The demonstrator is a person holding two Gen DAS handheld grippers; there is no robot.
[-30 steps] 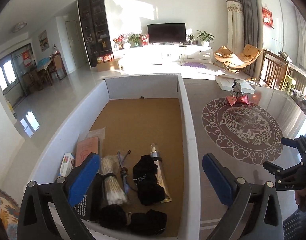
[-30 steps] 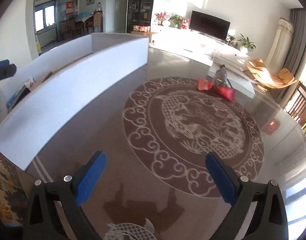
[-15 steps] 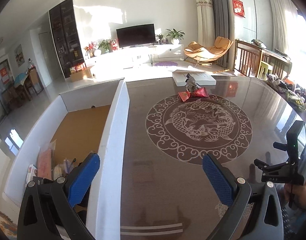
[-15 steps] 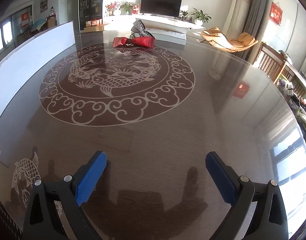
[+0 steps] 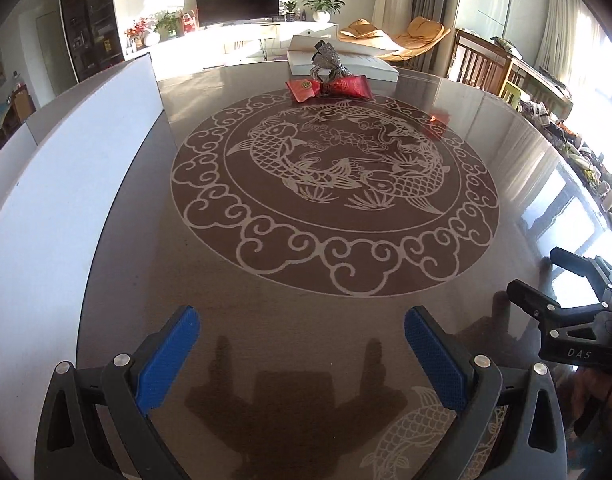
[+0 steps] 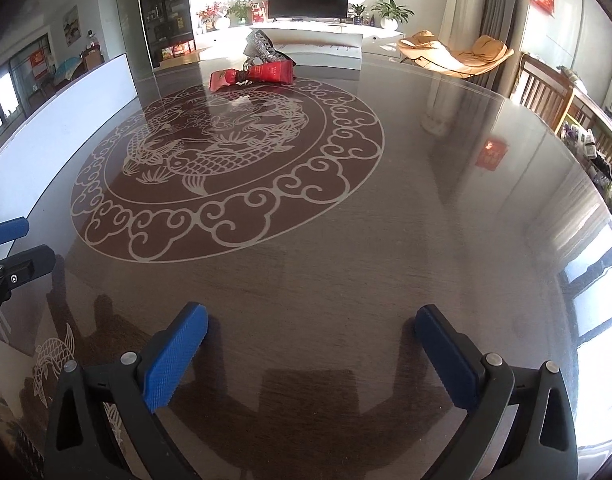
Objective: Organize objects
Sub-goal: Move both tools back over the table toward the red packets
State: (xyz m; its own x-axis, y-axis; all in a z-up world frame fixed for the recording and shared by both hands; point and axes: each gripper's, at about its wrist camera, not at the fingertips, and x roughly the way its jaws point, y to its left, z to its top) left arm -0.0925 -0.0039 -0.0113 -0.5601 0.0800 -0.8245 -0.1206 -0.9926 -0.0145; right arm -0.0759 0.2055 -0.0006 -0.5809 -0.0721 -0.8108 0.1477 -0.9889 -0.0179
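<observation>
I have both grippers hovering low over the dark glossy bench [image 5: 306, 280], each empty. The left gripper [image 5: 300, 344] has its jaws spread wide, blue pads [image 5: 168, 360] apart over bare surface, and the right gripper [image 6: 312, 350] has its jaws just as wide. From the left wrist view, the red packets [image 5: 330, 87] lie at 12 o'clock on the far edge of the round fish pattern [image 5: 334, 188], with a crumpled silver wrapper [image 5: 326, 58] touching them from behind. The white box wall [image 5: 66, 168] runs along 9 to 11 o'clock, its contents hidden from here. A flat white box [image 5: 346, 60] sits beyond the packets. The right gripper shows at 3 o'clock in that view.
</observation>
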